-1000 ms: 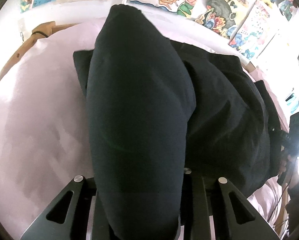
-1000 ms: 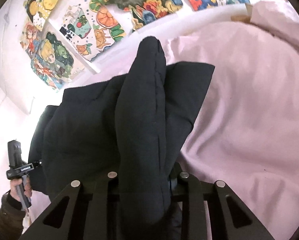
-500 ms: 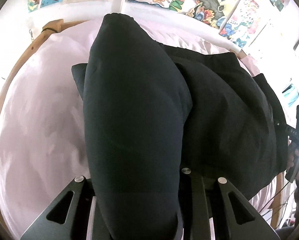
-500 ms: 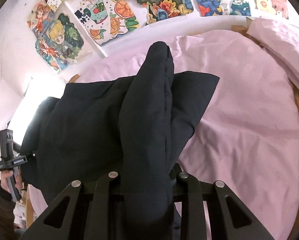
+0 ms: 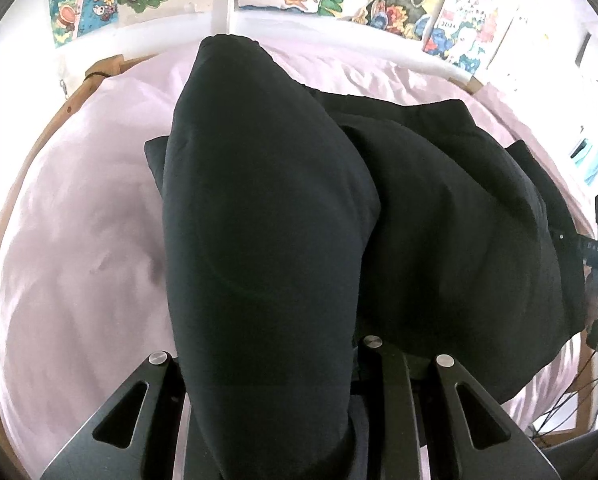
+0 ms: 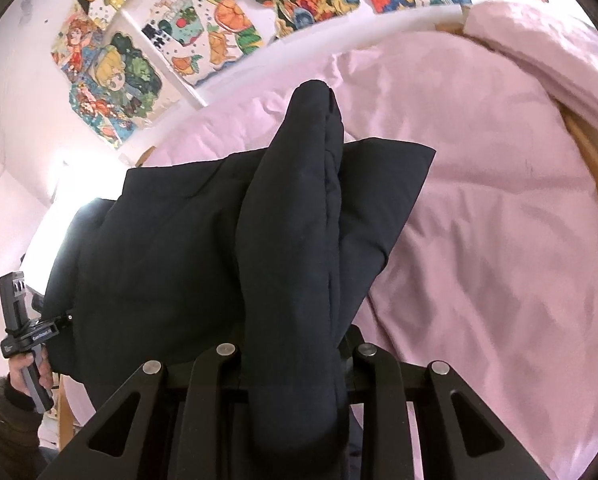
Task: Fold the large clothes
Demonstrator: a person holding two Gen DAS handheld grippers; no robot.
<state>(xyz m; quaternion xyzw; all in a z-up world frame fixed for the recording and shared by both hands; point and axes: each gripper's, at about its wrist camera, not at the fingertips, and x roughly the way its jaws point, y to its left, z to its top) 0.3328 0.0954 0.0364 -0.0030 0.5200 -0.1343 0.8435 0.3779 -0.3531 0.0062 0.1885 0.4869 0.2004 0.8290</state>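
Over a bed [image 6: 499,240] covered with a pink sheet, a black padded garment [image 6: 203,240] is held up, a thick fold of it clamped in each tool. The left gripper [image 5: 267,412] is closed on one bunched fold, and the right gripper [image 6: 295,400] is likewise clenched on another; the fingers themselves are hidden by the cloth. Cartoon posters [image 6: 219,32] are seen on the white wall behind the bed. On one poster in the left view the figures "2024" [image 5: 446,25] can be read. A printed label on the left tool's handle [image 6: 27,332], seen in the right view, is too small to be read. A second pink bedding piece [image 6: 539,48] at the far right is shown by the right view only. A wooden bed frame [image 5: 59,120] curving along the left is shown best by the left view.
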